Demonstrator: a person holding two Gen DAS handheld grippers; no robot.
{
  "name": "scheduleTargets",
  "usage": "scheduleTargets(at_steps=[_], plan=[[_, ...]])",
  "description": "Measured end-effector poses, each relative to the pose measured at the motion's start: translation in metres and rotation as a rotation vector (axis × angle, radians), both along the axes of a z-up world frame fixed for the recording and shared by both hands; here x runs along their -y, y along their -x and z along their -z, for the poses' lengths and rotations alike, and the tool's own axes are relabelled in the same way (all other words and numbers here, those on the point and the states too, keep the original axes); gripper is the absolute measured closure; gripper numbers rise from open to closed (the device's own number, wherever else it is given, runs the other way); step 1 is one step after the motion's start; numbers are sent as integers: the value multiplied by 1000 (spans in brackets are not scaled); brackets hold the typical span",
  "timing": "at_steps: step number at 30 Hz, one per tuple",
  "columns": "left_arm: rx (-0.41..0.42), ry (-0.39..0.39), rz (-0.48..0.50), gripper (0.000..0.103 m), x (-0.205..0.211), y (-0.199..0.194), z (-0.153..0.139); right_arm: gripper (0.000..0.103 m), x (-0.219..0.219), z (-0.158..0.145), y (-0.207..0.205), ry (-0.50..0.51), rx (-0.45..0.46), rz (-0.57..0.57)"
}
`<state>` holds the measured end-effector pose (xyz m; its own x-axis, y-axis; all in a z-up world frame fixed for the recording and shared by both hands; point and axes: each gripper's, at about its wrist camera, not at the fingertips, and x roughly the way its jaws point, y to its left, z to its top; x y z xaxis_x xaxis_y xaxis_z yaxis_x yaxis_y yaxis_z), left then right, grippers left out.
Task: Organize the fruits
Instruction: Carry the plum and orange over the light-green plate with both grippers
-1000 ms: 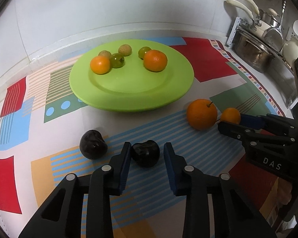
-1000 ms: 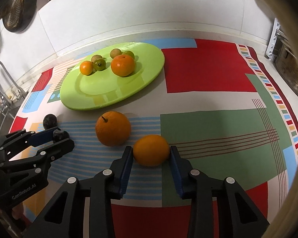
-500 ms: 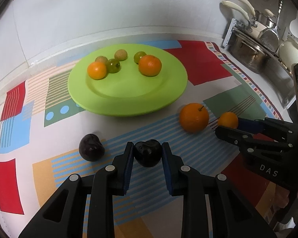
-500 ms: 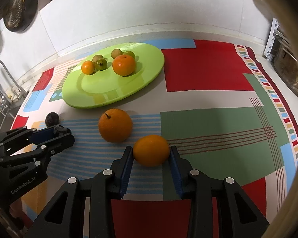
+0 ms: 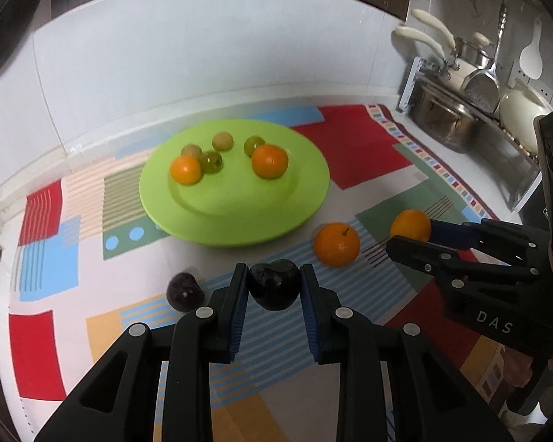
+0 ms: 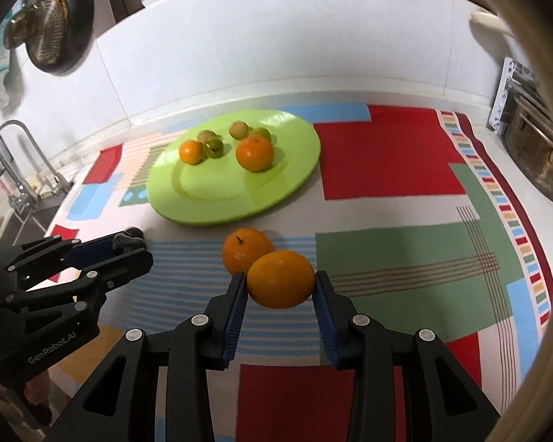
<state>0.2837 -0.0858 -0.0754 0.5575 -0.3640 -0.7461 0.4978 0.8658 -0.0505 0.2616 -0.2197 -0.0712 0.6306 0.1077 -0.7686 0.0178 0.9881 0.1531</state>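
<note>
My left gripper (image 5: 274, 285) is shut on a dark plum (image 5: 274, 284) and holds it above the mat. A second dark plum (image 5: 185, 291) lies on the mat to its left. My right gripper (image 6: 281, 289) is shut on an orange (image 6: 281, 279), lifted off the mat; it also shows in the left wrist view (image 5: 410, 225). Another orange with a stem (image 5: 337, 244) lies on the mat (image 6: 246, 249). The green plate (image 5: 239, 217) holds two oranges (image 5: 269, 161) and several small green fruits (image 5: 210, 162).
A patterned mat (image 6: 387, 158) covers the counter. A rack with pots and pans (image 5: 457, 110) stands at the right. A tap (image 6: 25, 169) and sink are at the left. White wall runs behind the plate.
My left gripper closed on the dark plum and raised it. My right gripper lifted its orange off the mat. Both views rose and pulled back.
</note>
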Motion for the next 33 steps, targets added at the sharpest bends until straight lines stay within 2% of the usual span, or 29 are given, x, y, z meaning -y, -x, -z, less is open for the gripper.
scheduleTargets(at_steps=[11, 23, 33], plan=[[88, 23, -4, 75, -6, -10, -35, 66, -7, -40, -12, -14, 101, -26], [174, 20, 7, 75, -5, -51, -67, 66, -12, -67, -53, -29, 159, -57], [157, 26, 1, 75, -2, -96, -69, 66, -11, -76, -99, -4, 179, -79]])
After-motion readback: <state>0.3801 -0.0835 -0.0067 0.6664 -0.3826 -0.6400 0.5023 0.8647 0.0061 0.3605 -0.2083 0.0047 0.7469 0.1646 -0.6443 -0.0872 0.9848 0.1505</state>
